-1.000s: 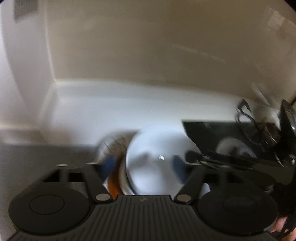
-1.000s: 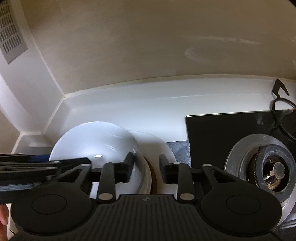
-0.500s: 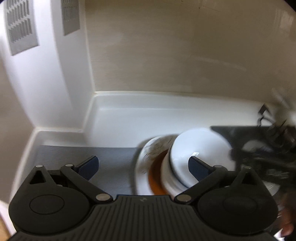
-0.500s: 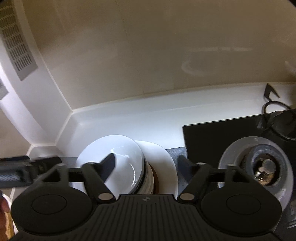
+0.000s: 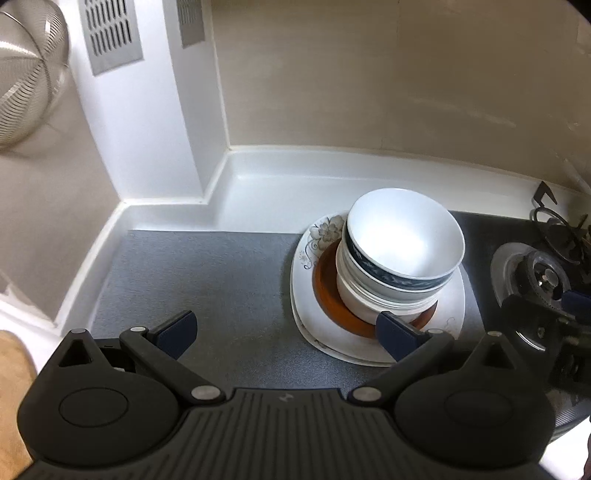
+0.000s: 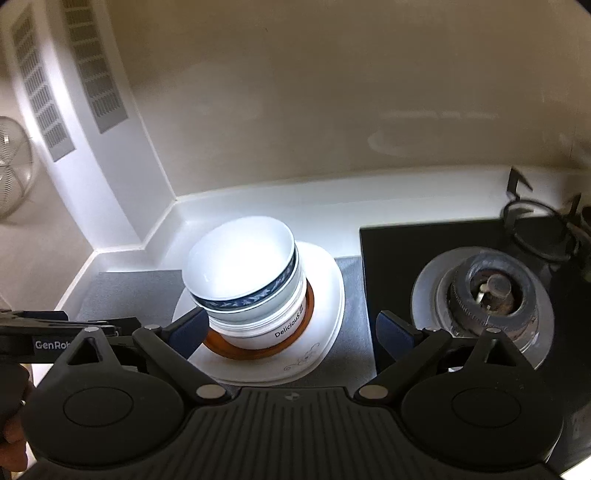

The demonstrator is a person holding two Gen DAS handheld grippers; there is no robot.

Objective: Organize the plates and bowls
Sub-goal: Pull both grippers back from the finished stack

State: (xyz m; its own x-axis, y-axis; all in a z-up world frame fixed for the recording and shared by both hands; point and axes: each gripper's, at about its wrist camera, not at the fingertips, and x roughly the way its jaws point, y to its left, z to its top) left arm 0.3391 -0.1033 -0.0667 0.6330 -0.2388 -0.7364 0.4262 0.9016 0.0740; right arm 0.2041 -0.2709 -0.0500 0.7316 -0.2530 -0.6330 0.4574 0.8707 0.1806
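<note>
A stack of white bowls, the top one with a blue band, stands on a brown plate. That plate lies on a white flowered plate on the grey mat. My left gripper is open and empty over the mat, drawn back to the left of the stack. In the right wrist view the bowl stack sits on the white plate. My right gripper is near that stack with its jaws opening, and no pad touches the bowls.
A gas burner on a black hob lies right of the plates, with a loose pan support behind it. White counter upstand and wall close the back. A metal strainer hangs on the left wall near vents.
Both grippers have drawn back from the stack, so it looks farther off. The right gripper's jaws went from narrow at the top bowl's rim to wide apart. The left gripper shifted left.
</note>
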